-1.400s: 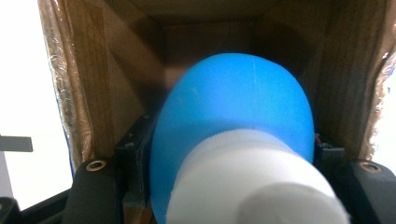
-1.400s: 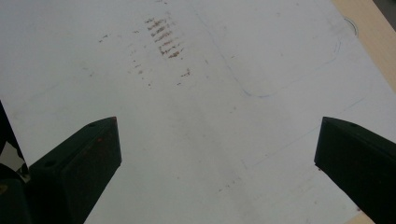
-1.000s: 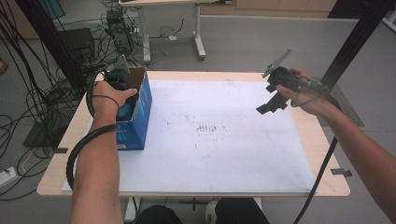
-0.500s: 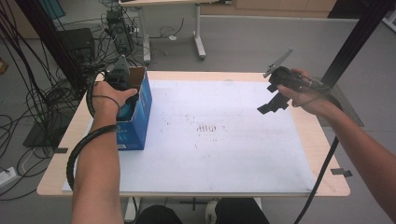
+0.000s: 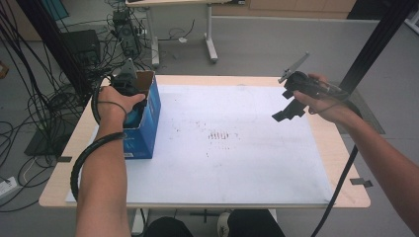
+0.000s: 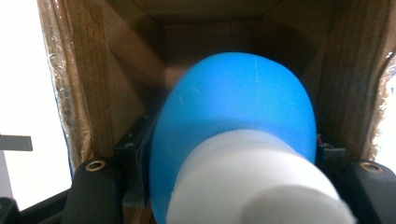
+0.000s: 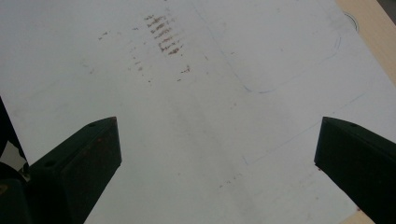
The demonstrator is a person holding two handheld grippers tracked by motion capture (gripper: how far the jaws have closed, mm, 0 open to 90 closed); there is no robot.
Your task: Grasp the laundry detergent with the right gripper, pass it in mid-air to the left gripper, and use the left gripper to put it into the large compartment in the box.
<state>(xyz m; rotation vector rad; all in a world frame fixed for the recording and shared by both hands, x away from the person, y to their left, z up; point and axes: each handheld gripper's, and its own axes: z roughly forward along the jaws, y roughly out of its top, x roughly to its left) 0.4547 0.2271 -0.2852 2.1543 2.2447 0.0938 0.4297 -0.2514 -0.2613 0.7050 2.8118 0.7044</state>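
An open blue cardboard box (image 5: 147, 121) stands at the table's left side. My left gripper (image 5: 129, 85) reaches down into it from above. Inside the brown box walls (image 6: 107, 84), my left gripper (image 6: 231, 140) is shut on a blue rounded bottle (image 6: 233, 102) with a white screw cap (image 6: 252, 186) that points toward the camera. My right gripper (image 5: 289, 96) hangs above the table's right side, tilted down toward the sheet. In the right gripper view, my right gripper (image 7: 218, 121) is open with bare white paper between its jaws.
A large white paper sheet (image 5: 237, 158) covers most of the wooden table (image 5: 346, 153), with brown smudges (image 5: 220, 136) near its middle. Cables and equipment lie on the floor beyond the left edge. A black post (image 5: 375, 44) rises at the far right.
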